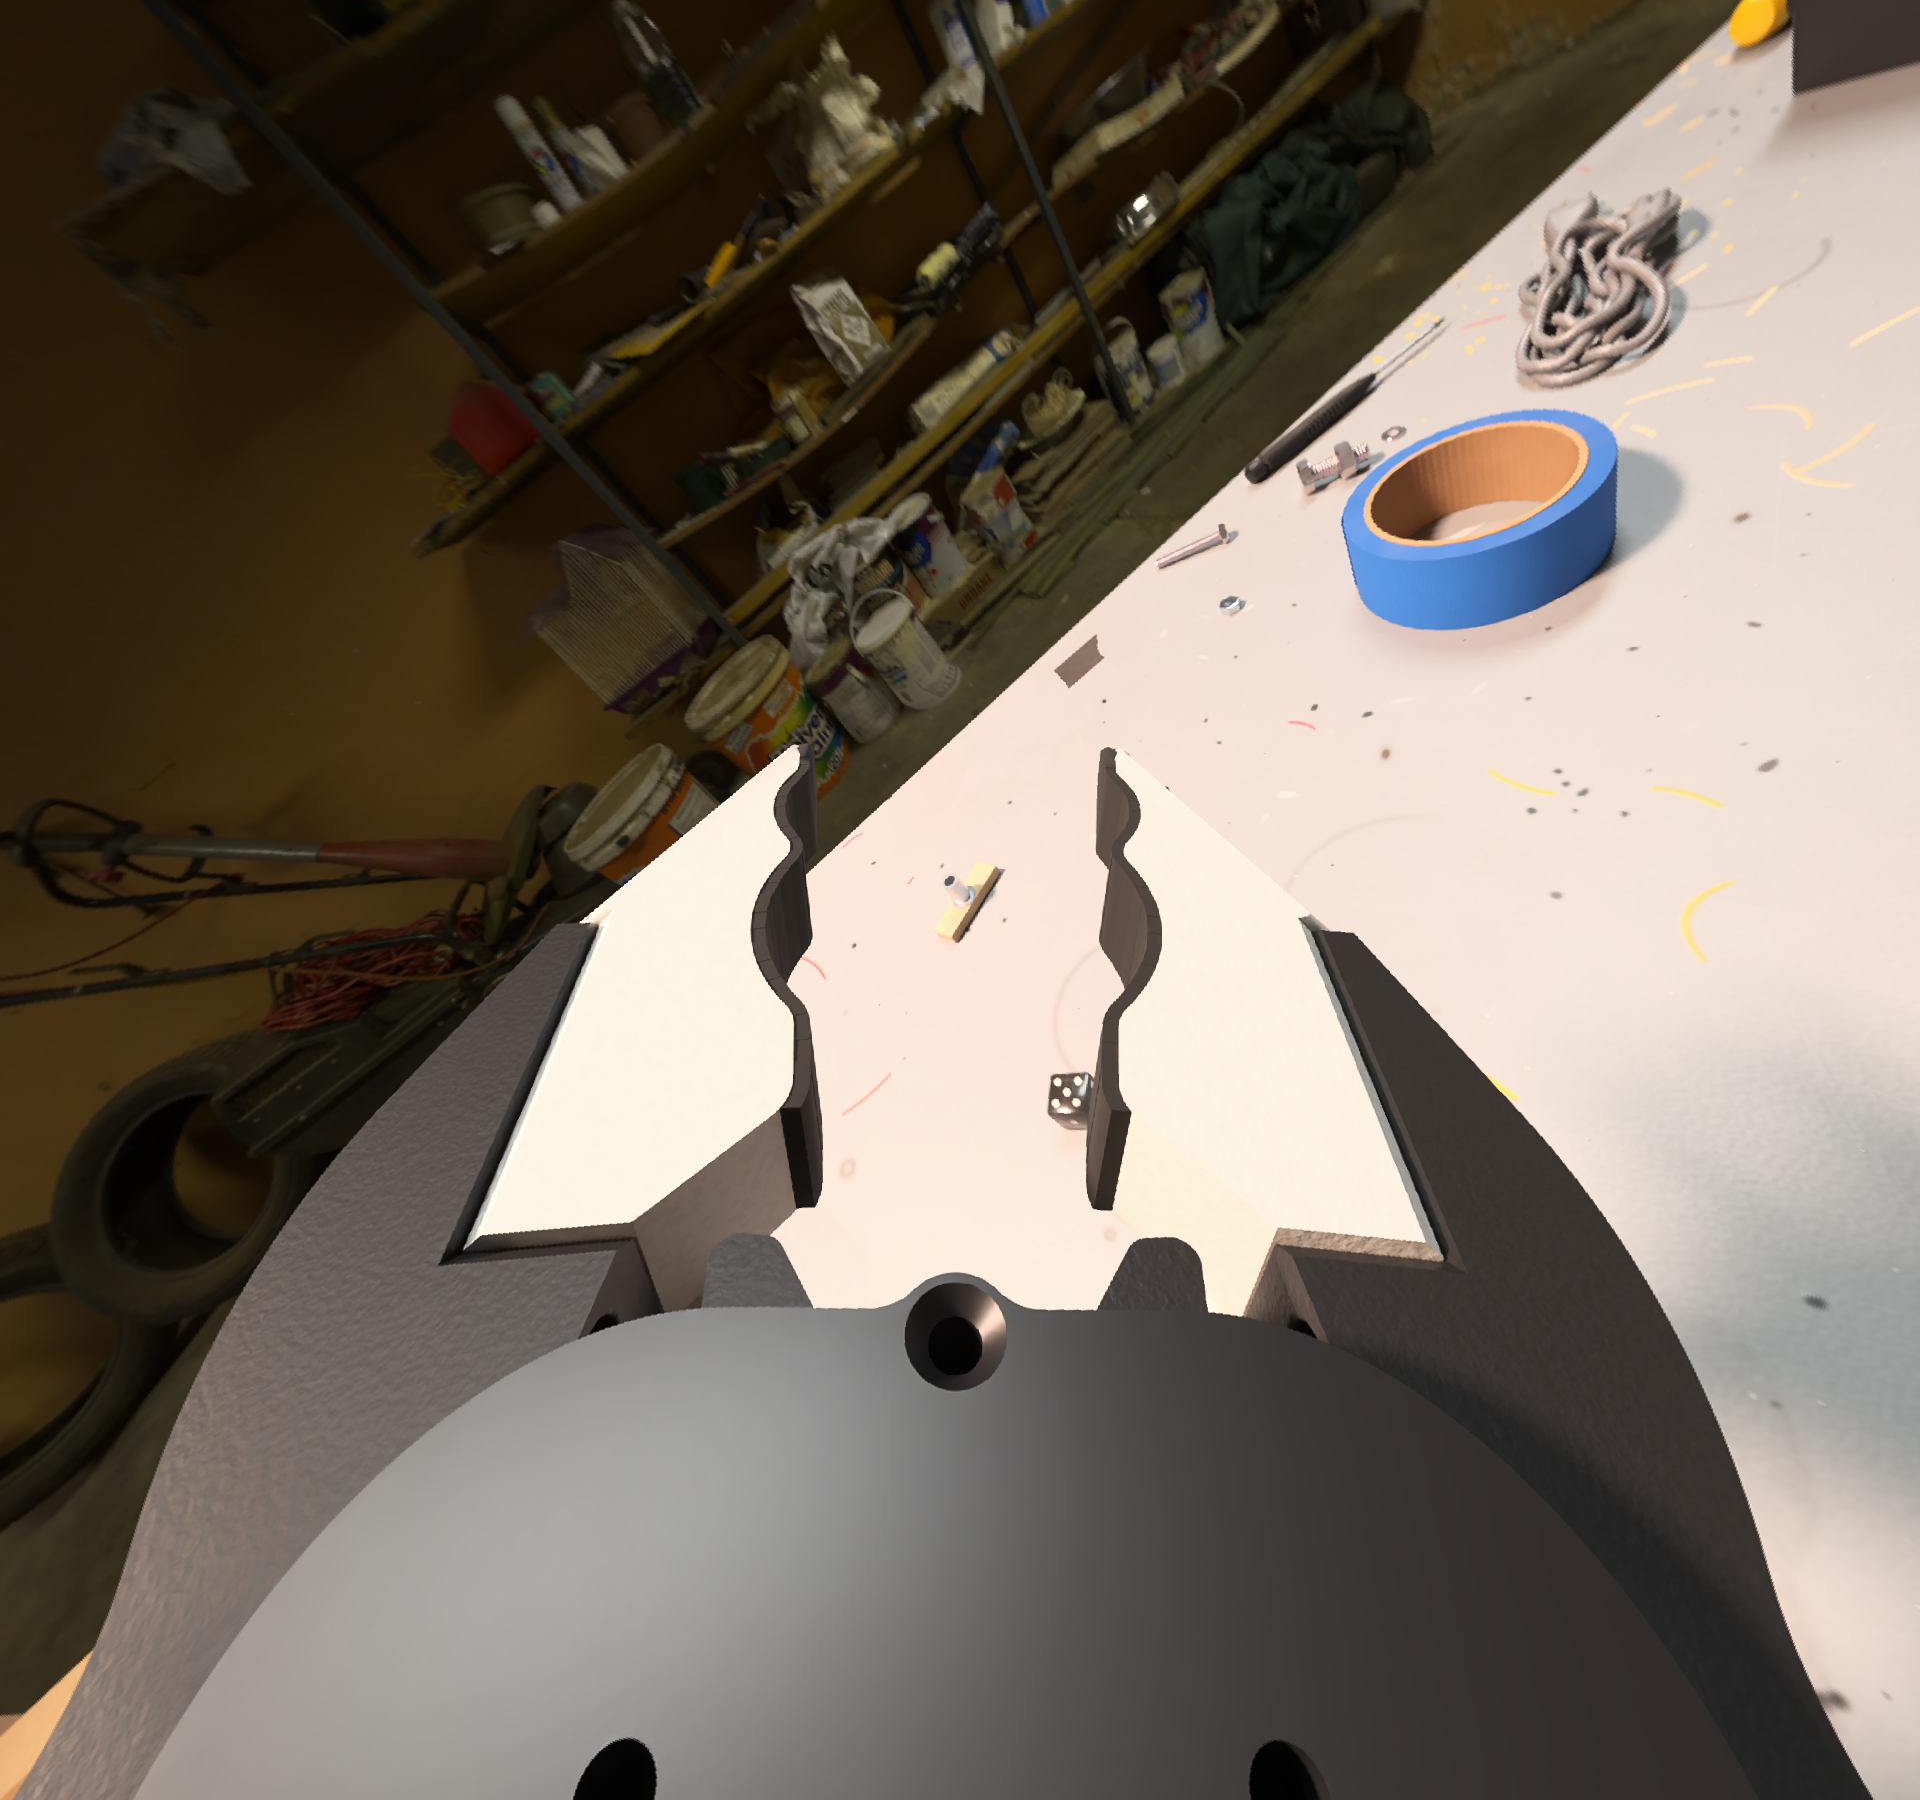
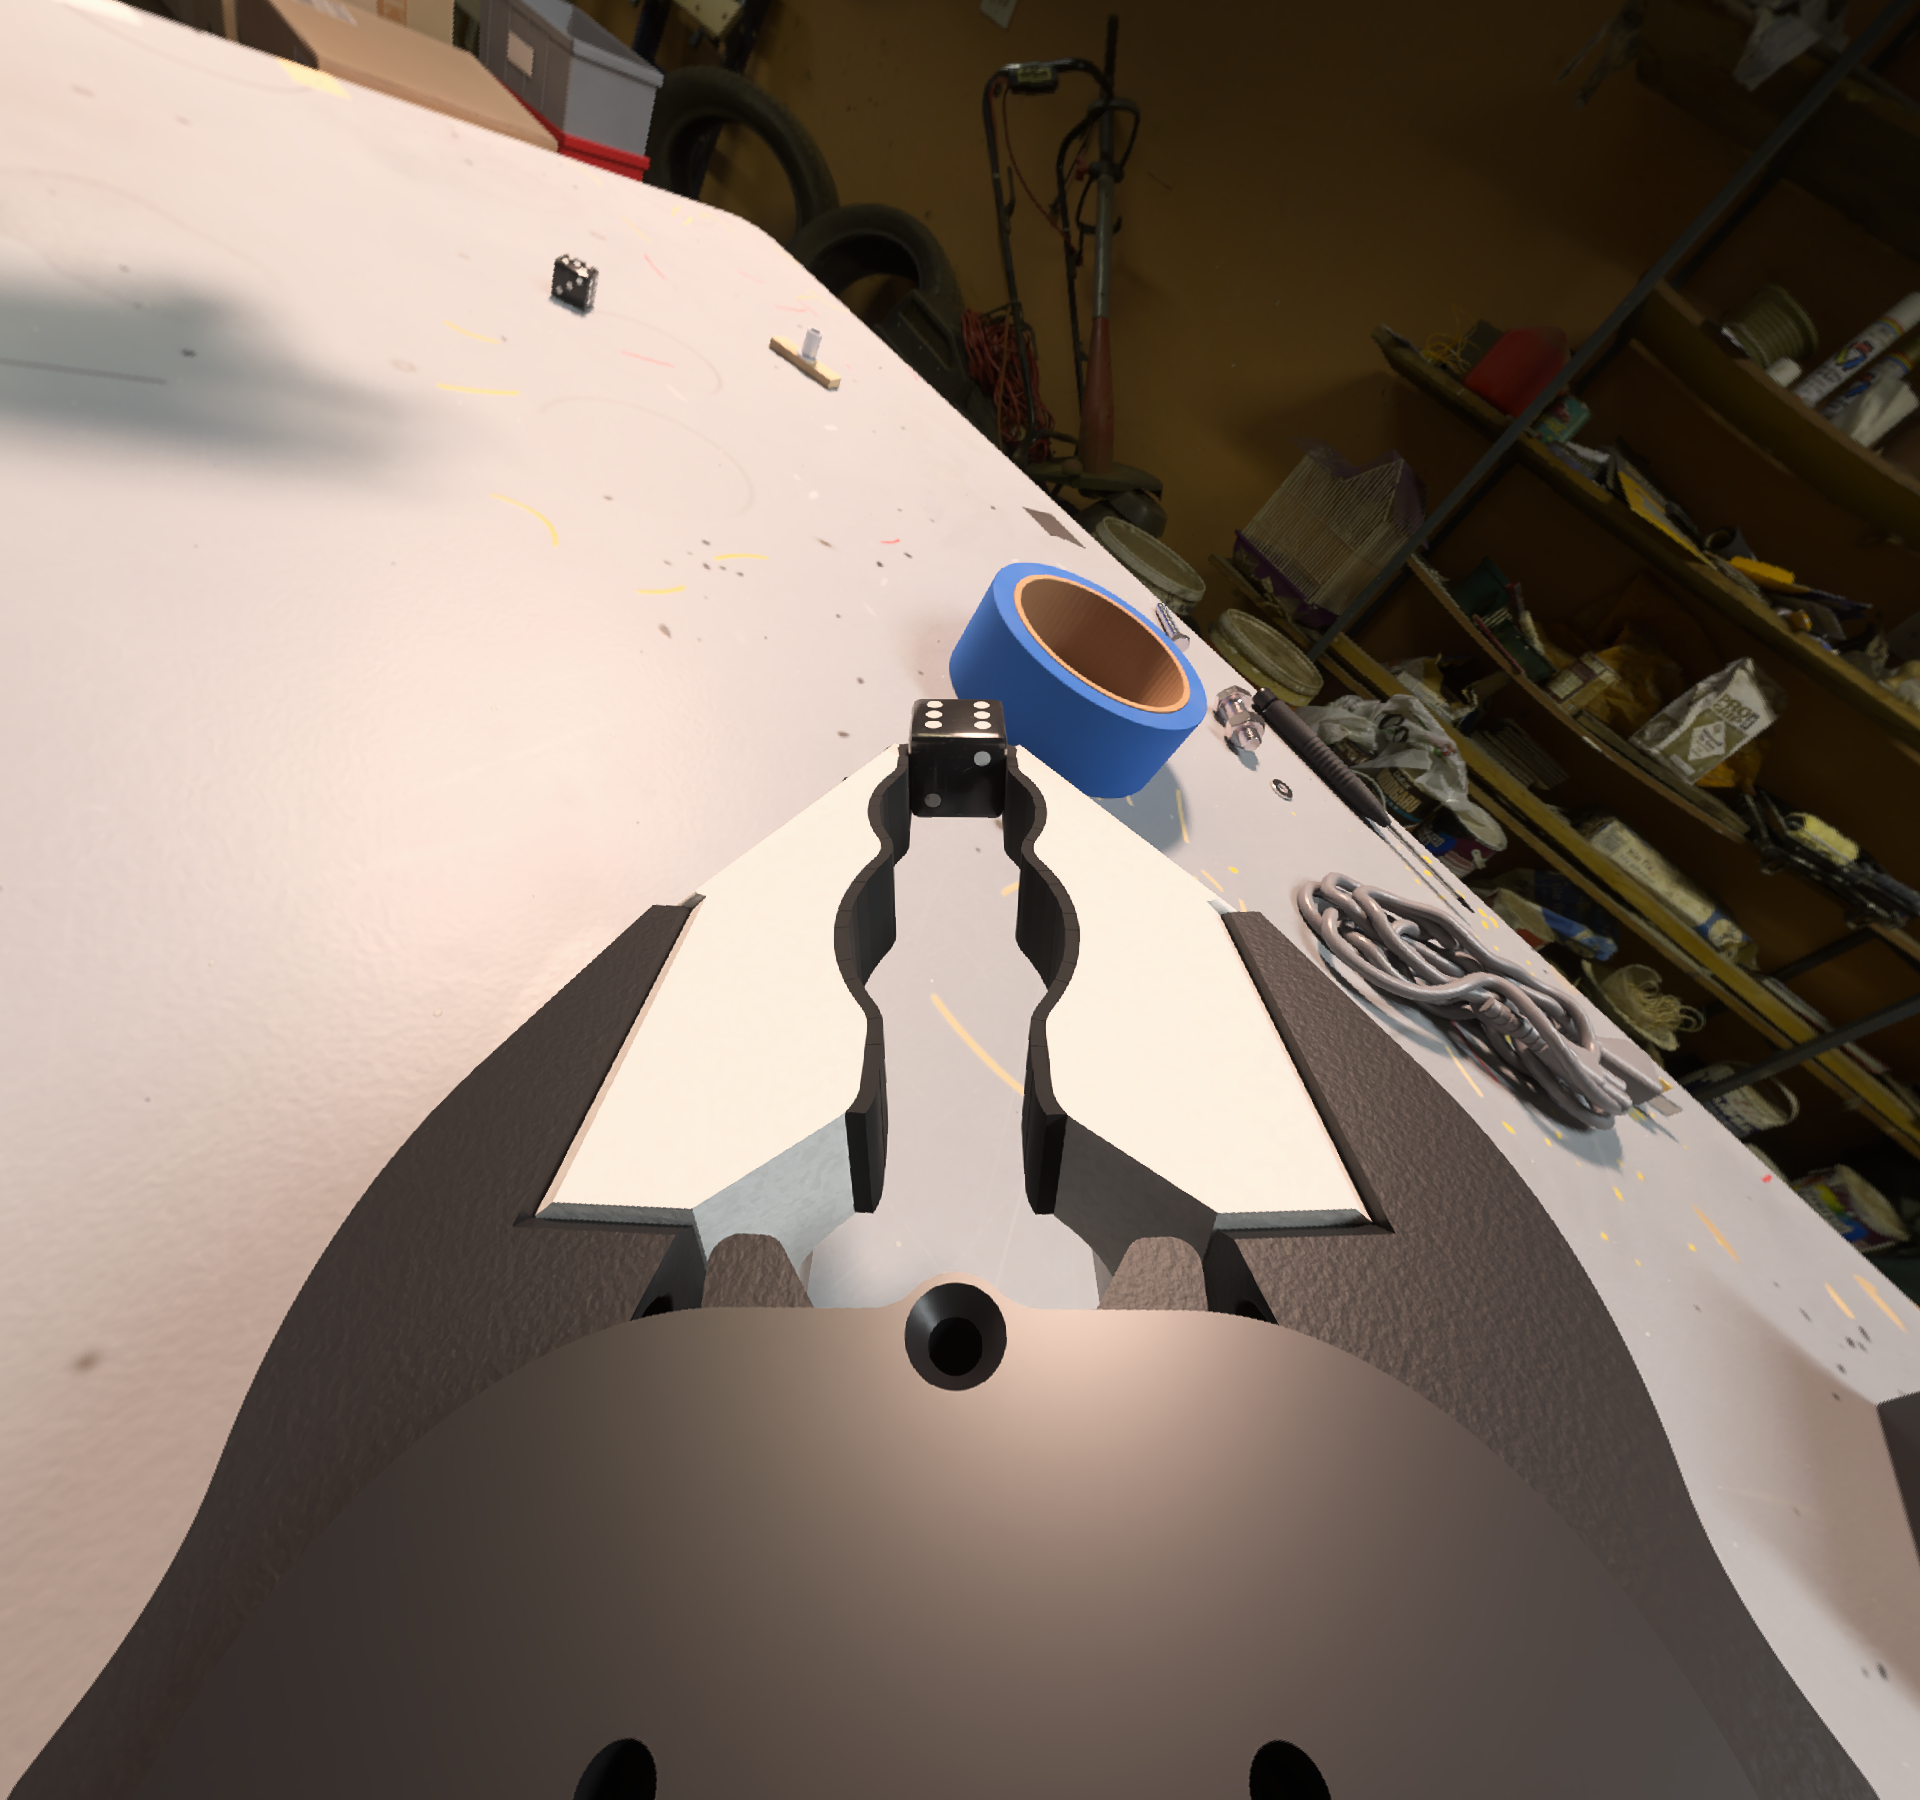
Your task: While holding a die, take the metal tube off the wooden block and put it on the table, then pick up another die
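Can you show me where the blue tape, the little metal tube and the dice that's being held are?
blue tape (image 2: 1039,711): right wrist view, outer blue side.
metal tube (image 2: 811,340): right wrist view, its upright side.
held die (image 2: 956,768): right wrist view, its front face.

Two dice (image 2: 957,758) (image 2: 574,282), one tape roll (image 2: 1081,680)

Both dice are black with white pips, the held die (image 2: 957,758) and the loose die (image 2: 574,282). Tape roll (image 2: 1081,685) is bright blue outside, tan cardboard inside. Wooden block (image 2: 805,364) is pale yellow, metal tube (image 2: 811,340) silvery. Surface (image 2: 312,711) is off-white with yellow and red scribbles. Coiled rope (image 2: 1455,1002) is grey.
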Motion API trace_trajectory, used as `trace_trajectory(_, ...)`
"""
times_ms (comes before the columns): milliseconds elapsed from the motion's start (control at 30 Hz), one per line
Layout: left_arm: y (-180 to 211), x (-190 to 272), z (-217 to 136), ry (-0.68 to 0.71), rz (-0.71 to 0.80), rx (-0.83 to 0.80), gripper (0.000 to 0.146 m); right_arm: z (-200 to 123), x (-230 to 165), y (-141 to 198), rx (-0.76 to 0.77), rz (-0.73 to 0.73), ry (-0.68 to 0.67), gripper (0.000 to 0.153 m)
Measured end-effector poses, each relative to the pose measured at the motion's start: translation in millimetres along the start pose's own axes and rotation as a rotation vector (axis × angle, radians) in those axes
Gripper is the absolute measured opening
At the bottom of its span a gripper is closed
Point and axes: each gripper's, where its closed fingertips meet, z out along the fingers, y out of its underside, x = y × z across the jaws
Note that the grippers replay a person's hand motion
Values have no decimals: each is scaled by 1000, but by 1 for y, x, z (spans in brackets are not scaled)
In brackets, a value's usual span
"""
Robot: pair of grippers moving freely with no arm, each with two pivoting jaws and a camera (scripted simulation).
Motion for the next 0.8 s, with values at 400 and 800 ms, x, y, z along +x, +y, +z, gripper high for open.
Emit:
trace_trajectory(400,47,-8,125,360,214,-399,69,-6,5,14,-44,-33,-19,16)
trace_trajectory(800,130,-8,175,614,308,-781,51,-6,6,19,-63,-38,-35,16)
